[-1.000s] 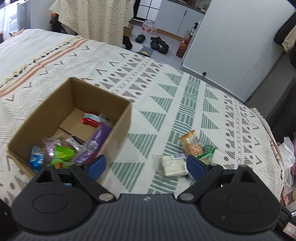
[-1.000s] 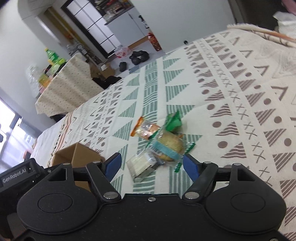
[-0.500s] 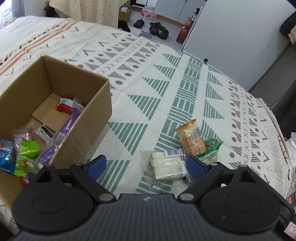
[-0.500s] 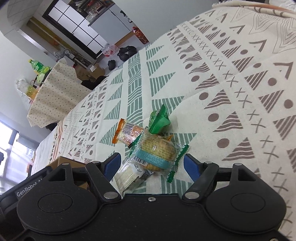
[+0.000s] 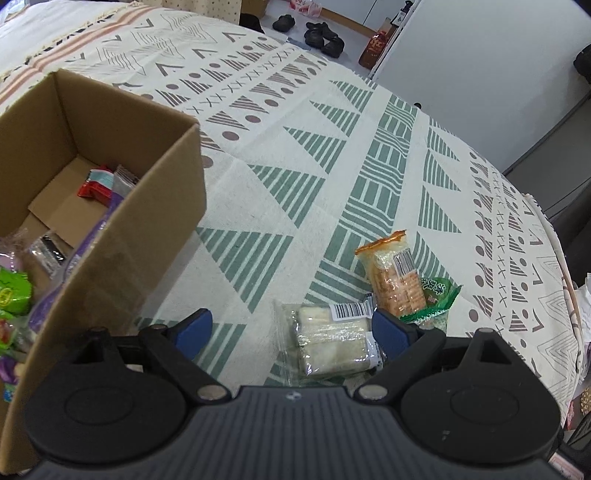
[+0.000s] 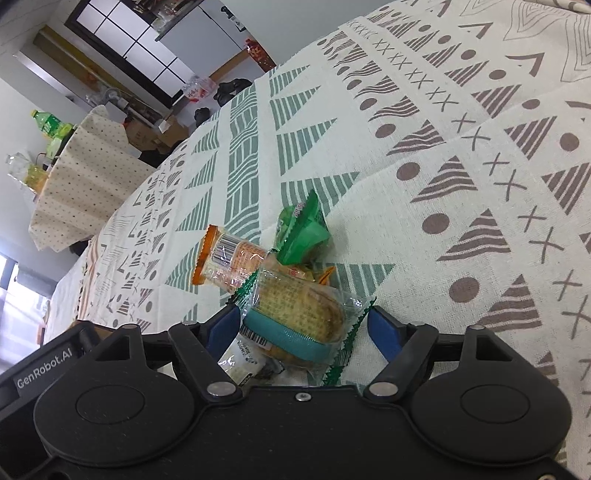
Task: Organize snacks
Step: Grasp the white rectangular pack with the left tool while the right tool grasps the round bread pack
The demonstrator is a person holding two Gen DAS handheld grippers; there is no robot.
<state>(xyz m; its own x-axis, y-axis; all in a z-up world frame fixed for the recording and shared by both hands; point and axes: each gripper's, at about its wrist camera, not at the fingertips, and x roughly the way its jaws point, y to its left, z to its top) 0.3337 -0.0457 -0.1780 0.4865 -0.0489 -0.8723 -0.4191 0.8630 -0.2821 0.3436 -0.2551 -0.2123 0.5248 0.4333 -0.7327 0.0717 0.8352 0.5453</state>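
A cardboard box (image 5: pixel 147 229) with several snack packs inside stands on the patterned cloth at the left. A small pile of snacks lies to its right: a clear pack of pale wafers (image 5: pixel 332 338), an orange-ended cracker pack (image 5: pixel 393 273) and a green packet (image 5: pixel 436 299). My left gripper (image 5: pixel 291 330) is open, low over the cloth, with the wafer pack just inside its right finger. My right gripper (image 6: pixel 304 325) is open around a bread pack with a teal band (image 6: pixel 299 317); the cracker pack (image 6: pixel 232 258) and green packet (image 6: pixel 304 232) lie just beyond it.
The bed cloth (image 5: pixel 332 155) stretches wide around the pile. Beyond its far edge are shoes on the floor (image 5: pixel 325 35), a white cabinet (image 5: pixel 480 55) and a table draped in dotted cloth (image 6: pixel 85 173) with bottles.
Both grippers have moved forward and down toward the snack pile. The bread pack now sits between the right gripper's fingers; the box has slid to the left in the left wrist view.
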